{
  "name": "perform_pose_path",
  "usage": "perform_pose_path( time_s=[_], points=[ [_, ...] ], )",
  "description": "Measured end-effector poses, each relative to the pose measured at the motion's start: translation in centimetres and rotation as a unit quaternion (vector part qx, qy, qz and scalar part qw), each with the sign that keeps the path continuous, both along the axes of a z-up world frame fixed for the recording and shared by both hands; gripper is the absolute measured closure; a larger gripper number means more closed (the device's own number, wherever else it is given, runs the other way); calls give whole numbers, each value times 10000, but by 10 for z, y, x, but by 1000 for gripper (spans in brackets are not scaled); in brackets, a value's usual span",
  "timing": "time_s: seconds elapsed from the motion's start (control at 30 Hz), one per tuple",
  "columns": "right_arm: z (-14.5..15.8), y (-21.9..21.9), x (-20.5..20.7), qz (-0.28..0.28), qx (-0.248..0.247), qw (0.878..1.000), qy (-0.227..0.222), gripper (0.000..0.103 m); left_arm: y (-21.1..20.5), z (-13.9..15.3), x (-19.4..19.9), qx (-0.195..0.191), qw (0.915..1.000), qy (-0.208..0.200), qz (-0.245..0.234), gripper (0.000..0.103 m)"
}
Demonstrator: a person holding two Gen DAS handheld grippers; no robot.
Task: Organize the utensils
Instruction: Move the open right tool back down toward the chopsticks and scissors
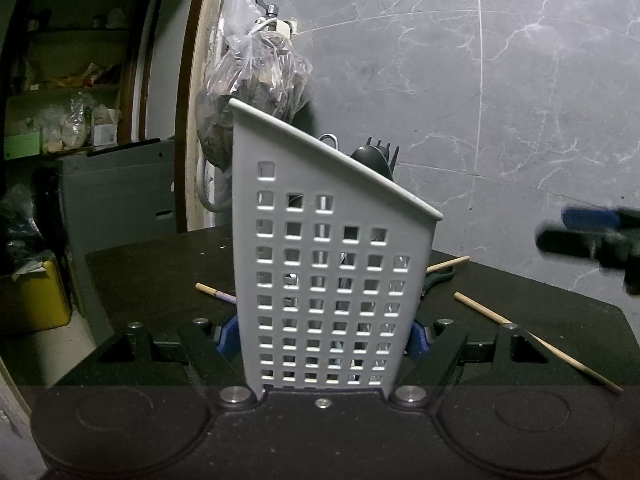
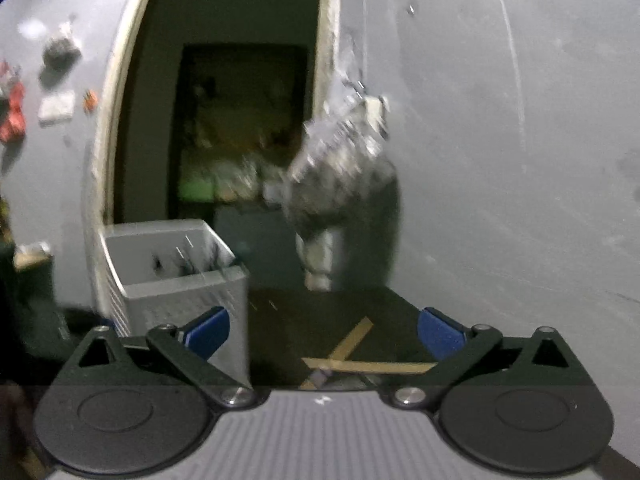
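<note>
L gripper [image 1: 325, 338] is clamped on the white perforated utensil caddy [image 1: 332, 264], upright on the dark table [image 1: 152, 264], w/ a black spoon [image 1: 370, 160] and fork tines poking out its top. R gripper [image 2: 323, 334] has jaws spread wide w/ nothing between, just right of the caddy. Chopsticks [image 1: 536, 342] lie loose on the table, two crossed below the R gripper.

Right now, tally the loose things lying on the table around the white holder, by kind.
Wooden chopsticks: 3
Green-handled tool: 1
Total around the white holder: 4
</note>
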State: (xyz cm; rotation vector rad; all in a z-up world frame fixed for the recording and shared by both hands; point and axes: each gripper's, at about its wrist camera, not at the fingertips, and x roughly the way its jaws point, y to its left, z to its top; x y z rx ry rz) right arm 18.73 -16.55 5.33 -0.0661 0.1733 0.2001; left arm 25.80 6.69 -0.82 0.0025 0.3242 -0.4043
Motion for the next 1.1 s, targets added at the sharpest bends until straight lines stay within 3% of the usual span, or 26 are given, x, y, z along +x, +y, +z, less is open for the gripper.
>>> perform_pose_path(
  time_s=[0.13, 0.3, 0.47, 0.93, 1.1],
  points=[
    [-16, -12, 5, -496, -476, 9953, 676, 0, 1, 0, 0, -21, 10000, 3, 6, 26],
    [-42, -23, 20, -918, -605, 9806, 1624, 0, 2, 0, 1, -14, 10000, 2, 0, 26],
    [-61, -26, 23, -1083, -627, 9701, 2079, 0, 2, 0, 1, -24, 10000, 0, -3, 26],
    [-62, -22, 44, -880, -584, 9672, 2309, 0, 3, 0, 0, -23, 10000, -2, -30, 26],
    [-46, -17, 57, -496, -440, 9758, 2085, 0, 5, 0, -1, -39, 10000, 22, -10, 26]
  ],
)
